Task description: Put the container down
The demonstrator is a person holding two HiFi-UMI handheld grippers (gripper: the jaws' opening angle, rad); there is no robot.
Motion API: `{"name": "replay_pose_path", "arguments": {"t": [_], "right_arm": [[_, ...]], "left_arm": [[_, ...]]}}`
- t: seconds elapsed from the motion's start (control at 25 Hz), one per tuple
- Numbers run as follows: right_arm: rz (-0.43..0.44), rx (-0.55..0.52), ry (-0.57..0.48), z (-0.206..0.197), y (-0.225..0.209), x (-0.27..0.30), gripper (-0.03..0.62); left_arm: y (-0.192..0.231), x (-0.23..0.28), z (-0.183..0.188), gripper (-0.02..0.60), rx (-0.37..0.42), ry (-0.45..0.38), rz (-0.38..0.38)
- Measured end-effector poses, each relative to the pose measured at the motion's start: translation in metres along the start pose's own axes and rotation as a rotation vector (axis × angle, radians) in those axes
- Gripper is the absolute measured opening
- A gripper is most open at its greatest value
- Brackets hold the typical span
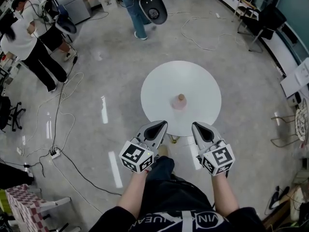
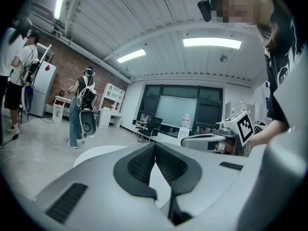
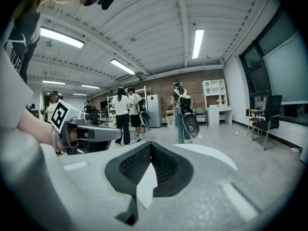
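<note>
Left hand-held gripper (image 1: 157,128): nearest item, at 7 o'clock of the bench rim. Its own view shows the ribbed pads meeting at the tips with nothing between them. Closed and empty.

Right hand-held gripper (image 1: 201,128): level with the left one, at 5 o'clock of the bench rim. Pads are pressed together and nothing is held. Closed and empty.

Bench (image 1: 159,88): round, white, directly beyond both gripper tips. Its top is bare but for one item.

Container (image 1: 180,101): stands upright about the middle of the bench, at 12 o'clock from the grippers and apart from both. Nothing touches it.

Task status: judged complete or not in hand, since the container already rests on the bench and neither gripper bears on it.

Container handling: small, with a pale pink body and a brown stopper-like top. Judged light. The material is too small to tell, so treat it as fragile and possibly smooth-walled. It appears taller than its base is wide, so a sideways nudge could tip it.

Hold point: judged best across the body, below the brown top, with one pad on each side. Gripping the top alone risks pulling it free.

Floor (image 1: 106,71): polished grey, with cables trailing at 9 and 1 o'clock.

Standing person (image 1: 137,11): at 12 o'clock, well beyond the bench, wearing a backpack.

Two further persons (image 1: 34,47): at 10 o'clock, far off.

Dark chair (image 1: 263,23): at 2 o'clock, beside the wall.
</note>
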State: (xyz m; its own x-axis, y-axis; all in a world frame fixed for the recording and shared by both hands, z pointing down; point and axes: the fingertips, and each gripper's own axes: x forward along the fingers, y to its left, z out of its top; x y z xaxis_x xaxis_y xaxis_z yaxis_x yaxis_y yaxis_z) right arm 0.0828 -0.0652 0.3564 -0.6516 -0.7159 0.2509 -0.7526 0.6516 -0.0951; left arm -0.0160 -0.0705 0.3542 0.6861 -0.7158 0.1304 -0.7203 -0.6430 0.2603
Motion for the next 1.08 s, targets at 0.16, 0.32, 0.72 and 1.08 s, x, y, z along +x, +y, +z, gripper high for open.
{"name": "replay_pose_path", "arguments": {"t": [0.16,0.32,0.72,1.08], "right_arm": [[-0.002,-0.004,-0.006,0.005,0.007,-0.006,0.006],[0.006,-0.014,-0.014,0.005,0.009,-0.013,0.006],[0.004,-0.018,-0.014,0.003,0.024,-0.03,0.006],[-0.004,-0.013,-0.015,0.002,0.033,-0.036,0.006]], "left_arm": [[-0.005,-0.01,0.004,0.014,0.003,-0.01,0.006],[-0.011,-0.013,0.004,0.014,0.007,-0.02,0.012],[-0.024,-0.033,0.002,0.014,0.009,-0.028,0.019],[-0.028,-0.044,-0.001,0.014,0.013,-0.022,0.019]]}}
